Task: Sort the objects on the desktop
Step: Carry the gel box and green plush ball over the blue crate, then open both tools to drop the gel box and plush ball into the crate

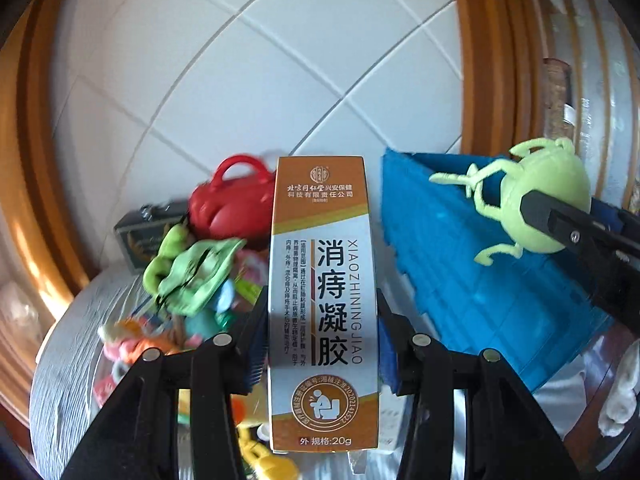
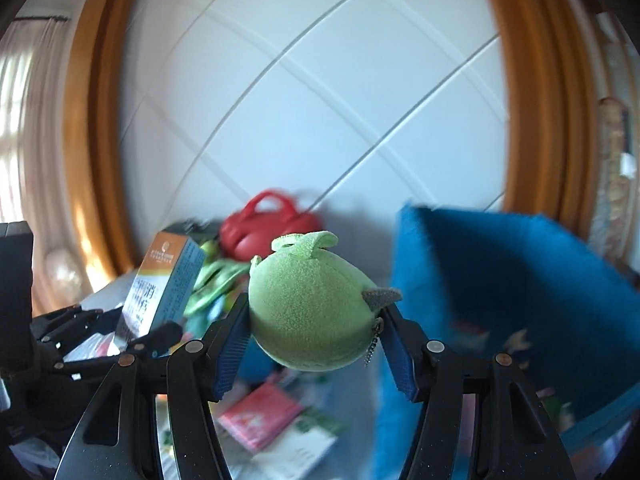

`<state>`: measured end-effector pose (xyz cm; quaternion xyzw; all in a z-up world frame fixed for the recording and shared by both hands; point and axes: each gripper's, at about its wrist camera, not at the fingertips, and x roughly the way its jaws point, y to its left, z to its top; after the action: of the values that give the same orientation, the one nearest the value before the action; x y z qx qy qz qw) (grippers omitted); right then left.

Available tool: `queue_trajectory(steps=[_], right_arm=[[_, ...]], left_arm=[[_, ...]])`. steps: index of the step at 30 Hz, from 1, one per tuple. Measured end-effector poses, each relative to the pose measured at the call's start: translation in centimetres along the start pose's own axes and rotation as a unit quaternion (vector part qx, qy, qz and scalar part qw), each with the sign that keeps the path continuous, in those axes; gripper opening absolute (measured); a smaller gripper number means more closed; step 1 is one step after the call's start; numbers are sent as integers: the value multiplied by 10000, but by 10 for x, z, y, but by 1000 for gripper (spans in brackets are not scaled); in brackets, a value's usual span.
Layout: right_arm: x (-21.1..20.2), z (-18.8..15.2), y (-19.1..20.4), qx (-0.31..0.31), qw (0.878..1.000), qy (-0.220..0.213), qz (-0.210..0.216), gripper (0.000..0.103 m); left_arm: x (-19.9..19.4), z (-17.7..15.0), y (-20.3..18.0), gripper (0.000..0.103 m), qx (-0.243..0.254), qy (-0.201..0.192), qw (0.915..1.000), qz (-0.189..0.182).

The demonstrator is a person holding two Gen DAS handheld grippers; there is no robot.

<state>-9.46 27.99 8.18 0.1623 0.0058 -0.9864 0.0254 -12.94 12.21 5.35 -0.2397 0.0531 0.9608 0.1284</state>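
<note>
Left wrist view, grip: left gripper (image 1: 322,354) clamps one tall orange-and-white cardboard medicine box (image 1: 324,304), upright at centre frame, blue pads pressed on both its sides.
Left wrist view, count: one round green plush monster toy (image 1: 540,204) at right, pinched in the right gripper (image 1: 560,220); one blue plastic basket (image 1: 480,264) behind it; one red plastic handbag toy (image 1: 232,204); one crumpled green cloth toy (image 1: 192,276); one dark box (image 1: 140,236) at left.
Left wrist view, surface: grey tabletop (image 1: 68,352) at lower left, littered with small colourful toys, blurred.
Right wrist view, grip: the right gripper's pads squeeze the green plush, centre frame; the medicine box sits at left in the left gripper.
Right wrist view, room: white diagonal-tiled wall (image 2: 320,100), wooden frame (image 2: 532,100) either side, curtain (image 2: 28,120) at upper left.
</note>
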Motion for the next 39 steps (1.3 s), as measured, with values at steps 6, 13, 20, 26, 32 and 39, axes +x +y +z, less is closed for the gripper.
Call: queue_trajectory(steps=[6,13,20,26,32,39], right_arm=[[-19,14,-77,166,9968,-345,-704,61],[-34,15,-156,330,9887,-423,-1398,61],[-36,6,-216,433,9808,-291,-1880,61],[-20,-9,-256,466,9760,48,-2125,61],[-9,-21,-275,453,9734,269,-2231,61],[-2,-27,-283,451,9737,371,-2202,61]], left_arm=[[0,47,-76,45,285,-393,9983,-312],[-5,85,-168,45,630,-784,9923,-728],[18,95,-238,45,814,-591,9905,-939],[39,88,-268,45,912,-237,9902,-1026],[51,80,-286,45,950,-39,9898,-1060],[61,76,-292,45,915,123,9903,-1040]])
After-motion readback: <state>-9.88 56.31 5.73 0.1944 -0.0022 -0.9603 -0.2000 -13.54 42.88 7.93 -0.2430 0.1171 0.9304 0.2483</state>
